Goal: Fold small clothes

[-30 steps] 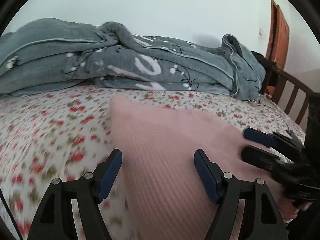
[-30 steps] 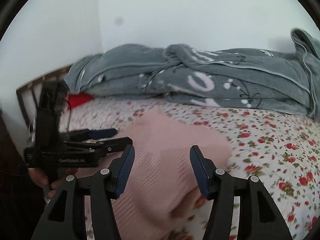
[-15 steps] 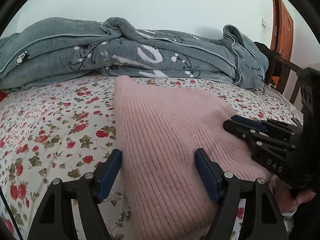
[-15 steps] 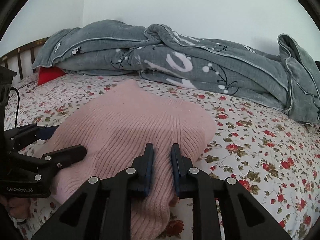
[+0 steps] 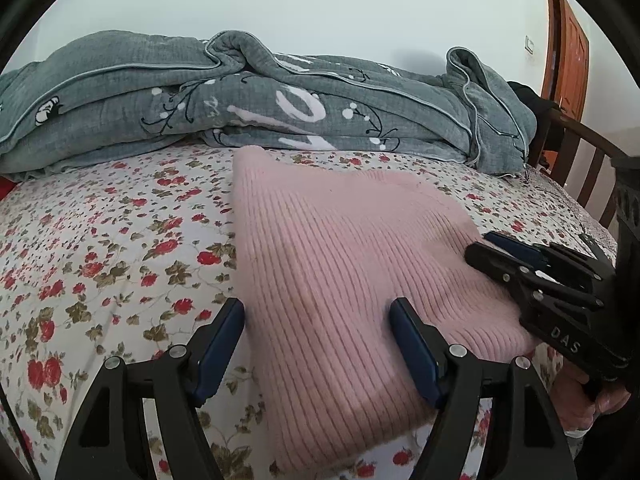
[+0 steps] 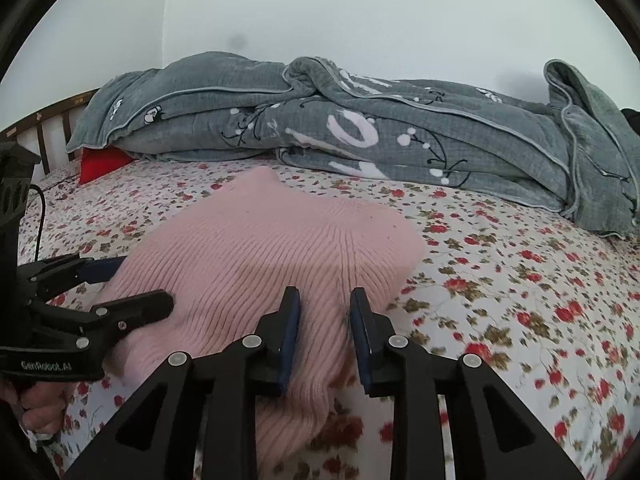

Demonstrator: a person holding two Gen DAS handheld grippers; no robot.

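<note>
The pink ribbed sweater (image 5: pixel 332 280) lies folded on the flowered bed sheet (image 5: pixel 100 240) between the spread jaws of the left gripper (image 5: pixel 318 320), while the right gripper (image 6: pixel 324 304) jaws are opening around its near edge.

Plain pale wall (image 5: pixel 320 8) behind a floral-sheeted bed (image 5: pixel 100 240), grey quilt (image 5: pixel 280 104) heaped, wooden door (image 5: pixel 568 48) at right

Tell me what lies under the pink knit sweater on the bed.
The pink knit sweater lies flat on the floral bedsheet, which shows all around its edges. Whatever sits directly beneath its middle is covered and cannot be seen. The grey quilt lies behind it, not under.
</note>
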